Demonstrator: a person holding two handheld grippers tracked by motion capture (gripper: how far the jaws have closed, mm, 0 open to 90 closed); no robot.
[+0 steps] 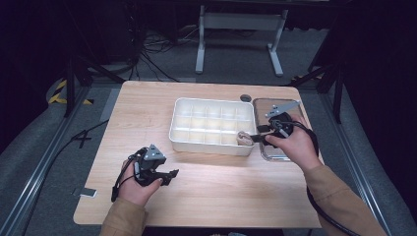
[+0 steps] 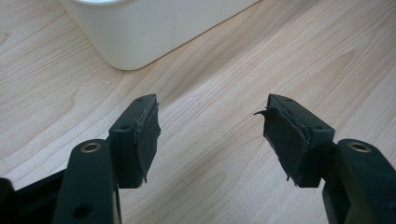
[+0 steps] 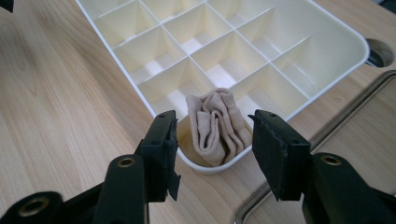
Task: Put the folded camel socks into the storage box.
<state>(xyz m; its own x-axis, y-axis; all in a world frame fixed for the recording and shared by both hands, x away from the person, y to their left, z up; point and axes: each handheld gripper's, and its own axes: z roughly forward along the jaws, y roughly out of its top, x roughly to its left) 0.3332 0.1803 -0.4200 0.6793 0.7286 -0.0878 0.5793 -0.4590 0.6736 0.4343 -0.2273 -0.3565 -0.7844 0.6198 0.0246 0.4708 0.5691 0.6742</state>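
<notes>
The left gripper (image 1: 172, 174) rests with jaws apart on bare wooden table (image 1: 147, 108), while the right gripper (image 1: 257, 133) — jaws wide, touching nothing — hangs beside the white divided tray (image 1: 212, 146), where a folded beige sock (image 3: 217, 126) sits in the near right corner compartment — dark room beyond.

My left gripper (image 2: 210, 135) hangs with jaws apart over bare wooden table (image 2: 224, 70); the white tray (image 2: 140, 28) sits far left.
</notes>
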